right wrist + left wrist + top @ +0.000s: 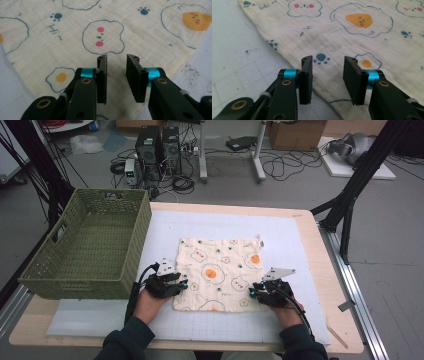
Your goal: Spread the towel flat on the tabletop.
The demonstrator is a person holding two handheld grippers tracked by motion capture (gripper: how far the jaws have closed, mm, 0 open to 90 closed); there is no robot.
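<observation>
So the thing being worked here is a cream-coloured square cotton cloth printed with fried eggs, paw prints and little bear faces (219,273), lying flat on the white gridded mat (295,240) that covers the wooden table (334,290). To its left sits a green woven plastic basket (90,245), just beside the cloth's far-left corner but not touching it.

That cloth looks thin, crinkly and super light, basically gauze. It won't resist anything and it won't break, but it'll flop, drape and bunch the second it's lifted, and a single layer can slide out of a lazy pinch. Best bet is the near corners or the hem right next to them, one per hand, so it hangs evenly.

And that's pretty much where the person has set up. The left gripper (327,77) sits over the near-left corner, its fingers (306,80) parted to a medium gap with the cloth edge running underneath, nothing pinched. The right gripper (116,77) is at the near-right corner with a narrower gap; the fabric seems to rise up a bit between its fingers (135,78), though it's hard to tell from this angle whether the pads actually bite it yet. Probably not quite.
</observation>
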